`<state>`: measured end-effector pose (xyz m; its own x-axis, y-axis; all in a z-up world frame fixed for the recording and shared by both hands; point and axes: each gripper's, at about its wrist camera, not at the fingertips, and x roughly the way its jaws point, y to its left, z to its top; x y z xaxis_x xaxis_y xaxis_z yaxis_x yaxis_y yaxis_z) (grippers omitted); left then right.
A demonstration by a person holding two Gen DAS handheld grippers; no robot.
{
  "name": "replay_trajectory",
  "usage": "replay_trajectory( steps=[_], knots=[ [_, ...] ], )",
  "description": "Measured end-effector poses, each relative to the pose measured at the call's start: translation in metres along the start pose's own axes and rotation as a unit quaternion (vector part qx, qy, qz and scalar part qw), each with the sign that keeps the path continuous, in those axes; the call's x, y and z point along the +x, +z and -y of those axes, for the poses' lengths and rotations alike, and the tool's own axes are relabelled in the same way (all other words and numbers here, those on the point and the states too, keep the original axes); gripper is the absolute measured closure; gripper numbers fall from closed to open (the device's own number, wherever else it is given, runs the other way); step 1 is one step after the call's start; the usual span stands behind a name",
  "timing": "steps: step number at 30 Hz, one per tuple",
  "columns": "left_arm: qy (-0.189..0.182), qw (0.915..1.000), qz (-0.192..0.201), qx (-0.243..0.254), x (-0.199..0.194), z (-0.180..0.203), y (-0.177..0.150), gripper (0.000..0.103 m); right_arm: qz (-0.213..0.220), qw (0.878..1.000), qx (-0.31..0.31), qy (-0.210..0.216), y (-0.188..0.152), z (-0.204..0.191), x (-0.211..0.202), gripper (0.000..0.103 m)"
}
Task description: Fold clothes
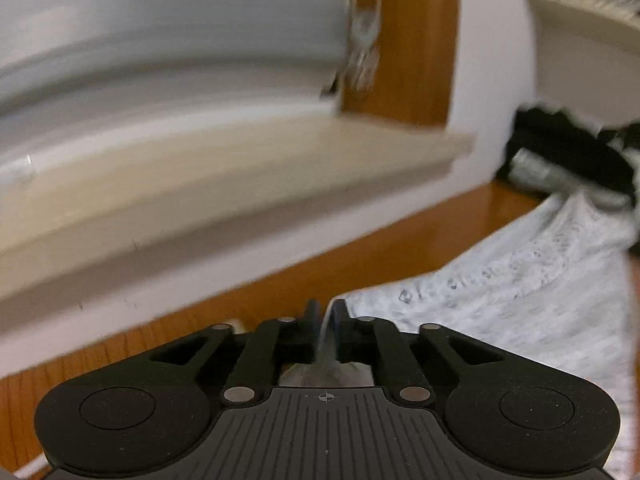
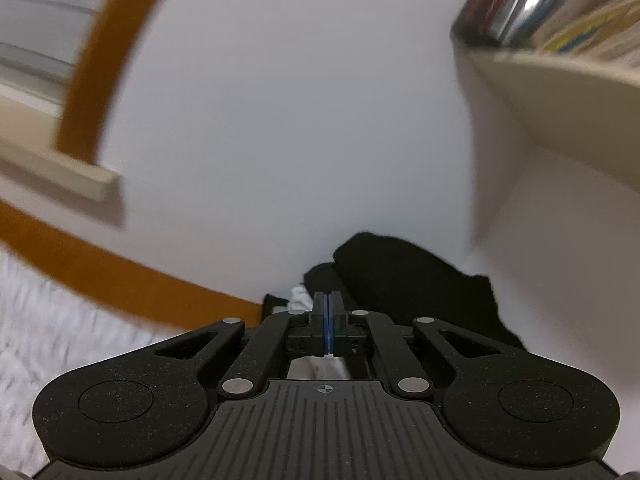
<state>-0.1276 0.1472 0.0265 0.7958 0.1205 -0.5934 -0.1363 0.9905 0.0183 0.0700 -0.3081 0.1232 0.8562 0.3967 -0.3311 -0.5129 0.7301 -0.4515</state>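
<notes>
Pale grey patterned cloth [image 1: 520, 280] lies spread on a wooden table [image 1: 200, 320] beside a white wall. The left gripper [image 1: 325, 316] pinches its near edge between almost-closed jaws. The right gripper [image 2: 328, 312] is fully closed, apparently on a scrap of the same cloth, facing a black garment [image 2: 400, 272]. The fold seems just begun; next, both edges likely need carrying across together.

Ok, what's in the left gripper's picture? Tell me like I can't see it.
The left gripper pinches the edge of a pale patterned cloth lying on a wooden surface. Behind are a white wall, a blurry window and dark clothes.
</notes>
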Motion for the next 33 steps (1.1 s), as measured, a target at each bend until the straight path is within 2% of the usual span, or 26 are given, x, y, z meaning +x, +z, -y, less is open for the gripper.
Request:
replay_trajectory(
  steps=[1,3,5,6,7,11,12,16,18,22,25,26,28,30,31,32,33],
  knots=[
    [0.008,0.9999,-0.010,0.005,0.006,0.002,-0.003,0.077,-0.013,1.000,0.005,0.004,-0.001,-0.004,0.012,0.100],
    [-0.001,1.0000,-0.001,0.002,0.004,0.000,-0.006,0.069,-0.025,0.999,0.020,0.027,-0.009,-0.010,0.023,0.100],
    [-0.025,0.9996,0.011,-0.005,0.000,-0.004,-0.006,0.043,-0.032,0.998,0.032,0.053,-0.024,-0.014,0.024,0.098],
    [-0.030,0.9995,0.011,-0.005,0.000,-0.005,-0.006,0.039,-0.038,0.997,0.038,0.064,-0.033,-0.013,0.024,0.097],
    [-0.031,0.9995,0.010,-0.005,0.000,-0.005,-0.007,0.039,-0.044,0.995,0.044,0.074,-0.042,-0.012,0.023,0.094],
    [-0.045,0.9989,0.010,0.000,0.002,-0.003,-0.007,0.039,-0.090,0.984,0.097,0.119,-0.077,0.006,0.026,0.068],
    [-0.044,0.9990,0.008,0.001,0.002,-0.002,-0.007,0.039,-0.103,0.981,0.109,0.125,-0.083,0.009,0.028,0.064],
    [-0.041,0.9992,0.002,-0.002,0.000,-0.002,-0.011,0.039,-0.126,0.969,0.138,0.159,-0.091,0.013,0.044,0.059],
    [-0.040,0.9992,0.001,-0.006,0.001,-0.004,-0.012,0.038,-0.134,0.969,0.134,0.160,-0.089,0.006,0.055,0.055],
    [-0.041,0.9990,0.000,-0.016,0.002,-0.007,-0.013,0.038,-0.159,0.967,0.110,0.166,-0.087,-0.010,0.076,0.055],
    [-0.042,0.9989,-0.002,-0.021,0.004,-0.009,-0.012,0.037,-0.165,0.963,0.120,0.174,-0.090,-0.012,0.083,0.053],
    [-0.042,0.9989,-0.002,-0.021,0.004,-0.009,-0.013,0.037,-0.166,0.962,0.127,0.176,-0.091,-0.011,0.083,0.055],
    [-0.042,0.9989,-0.002,-0.021,0.003,-0.009,-0.013,0.037,-0.163,0.961,0.129,0.183,-0.092,-0.011,0.082,0.067],
    [-0.043,0.9989,-0.002,-0.019,0.003,-0.009,-0.013,0.037,-0.152,0.965,0.104,0.188,-0.090,-0.016,0.074,0.087],
    [-0.043,0.9989,-0.002,-0.020,0.003,-0.009,-0.013,0.037,-0.146,0.967,0.092,0.185,-0.089,-0.018,0.070,0.090],
    [-0.043,0.9989,-0.002,-0.020,0.003,-0.010,-0.013,0.037,-0.137,0.971,0.086,0.177,-0.086,-0.018,0.066,0.098],
    [-0.043,0.9989,-0.002,-0.021,0.003,-0.010,-0.013,0.037,-0.126,0.974,0.081,0.167,-0.083,-0.018,0.062,0.098]
  ],
)
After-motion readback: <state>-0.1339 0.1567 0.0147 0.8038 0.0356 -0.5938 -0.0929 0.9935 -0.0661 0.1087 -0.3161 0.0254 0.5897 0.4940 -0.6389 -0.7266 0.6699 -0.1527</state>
